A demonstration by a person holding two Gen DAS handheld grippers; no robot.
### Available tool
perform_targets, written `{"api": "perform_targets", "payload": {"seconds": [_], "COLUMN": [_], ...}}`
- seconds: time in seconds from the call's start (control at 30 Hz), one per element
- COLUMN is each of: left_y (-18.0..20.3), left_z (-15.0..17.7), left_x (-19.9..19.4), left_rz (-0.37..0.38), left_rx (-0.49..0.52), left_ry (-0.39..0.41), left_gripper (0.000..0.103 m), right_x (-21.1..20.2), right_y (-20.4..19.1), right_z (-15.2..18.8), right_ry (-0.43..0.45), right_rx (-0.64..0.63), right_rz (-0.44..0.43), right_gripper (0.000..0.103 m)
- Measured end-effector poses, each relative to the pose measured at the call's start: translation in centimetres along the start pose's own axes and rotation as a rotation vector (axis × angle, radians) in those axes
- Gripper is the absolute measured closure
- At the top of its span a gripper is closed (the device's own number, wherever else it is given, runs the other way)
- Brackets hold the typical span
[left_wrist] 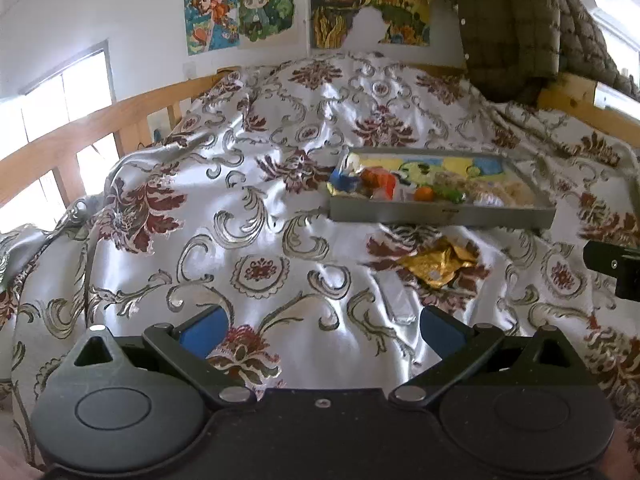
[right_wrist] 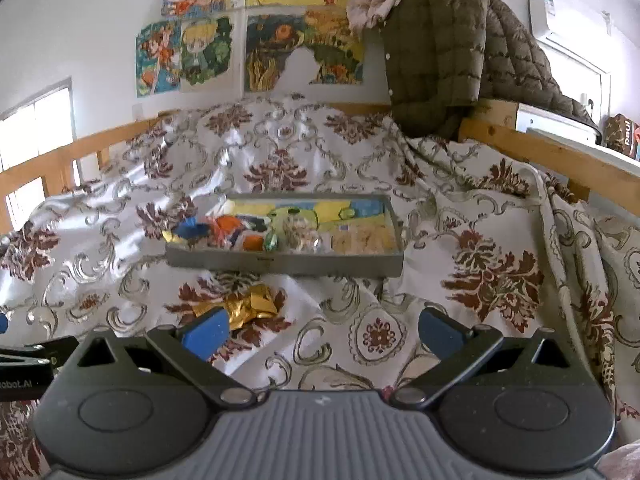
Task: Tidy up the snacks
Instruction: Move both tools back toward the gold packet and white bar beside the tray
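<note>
A grey tray point(left_wrist: 440, 215) point(right_wrist: 288, 265) lies on the patterned bedspread and holds several wrapped snacks in blue, orange, green and clear wrappers. A gold foil snack packet point(left_wrist: 442, 261) point(right_wrist: 250, 306) lies loose on the bedspread just in front of the tray. A clear wrapped snack point(left_wrist: 398, 300) lies near it in the left wrist view. My left gripper point(left_wrist: 322, 330) is open and empty, low over the bedspread, with the clear snack by its right finger. My right gripper point(right_wrist: 322, 330) is open and empty, with the gold packet just beyond its left finger.
A wooden bed rail point(left_wrist: 92, 124) runs along the left and another point(right_wrist: 560, 156) along the right. A green quilted jacket point(right_wrist: 448, 52) hangs over the far right corner. Drawings point(right_wrist: 200, 52) hang on the back wall. The right gripper's body point(left_wrist: 616, 266) shows at the left wrist view's right edge.
</note>
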State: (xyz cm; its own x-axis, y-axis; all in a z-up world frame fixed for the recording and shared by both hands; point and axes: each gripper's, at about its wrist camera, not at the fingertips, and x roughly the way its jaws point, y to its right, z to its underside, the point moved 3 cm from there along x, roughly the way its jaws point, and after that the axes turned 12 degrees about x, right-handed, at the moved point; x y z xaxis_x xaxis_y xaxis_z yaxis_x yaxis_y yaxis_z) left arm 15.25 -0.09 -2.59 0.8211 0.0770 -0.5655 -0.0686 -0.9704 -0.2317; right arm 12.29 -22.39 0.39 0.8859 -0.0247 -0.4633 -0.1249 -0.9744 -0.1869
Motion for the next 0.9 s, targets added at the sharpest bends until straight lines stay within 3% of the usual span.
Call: {"api": "perform_targets", "payload": {"seconds": [0.47,0.9], "left_y": [0.0,0.1], "left_z": [0.7,-1.0], "left_x": [1.6,5.1], "left_rz": [0.014,0.153], "left_rx": [-0.013,0.016], "left_ry": [-0.086,-0.097], "left_gripper": [0.001,0.001], "right_x": [3.3,6.5], "right_y": [0.3,-1.1], "right_z": [0.3,-0.3], "right_ry": [-0.153,-0.157], "right_rx": [0.036,-0.047], "right_rz": [-0.029,-0.039], "right_gripper": [0.0,0.0]}}
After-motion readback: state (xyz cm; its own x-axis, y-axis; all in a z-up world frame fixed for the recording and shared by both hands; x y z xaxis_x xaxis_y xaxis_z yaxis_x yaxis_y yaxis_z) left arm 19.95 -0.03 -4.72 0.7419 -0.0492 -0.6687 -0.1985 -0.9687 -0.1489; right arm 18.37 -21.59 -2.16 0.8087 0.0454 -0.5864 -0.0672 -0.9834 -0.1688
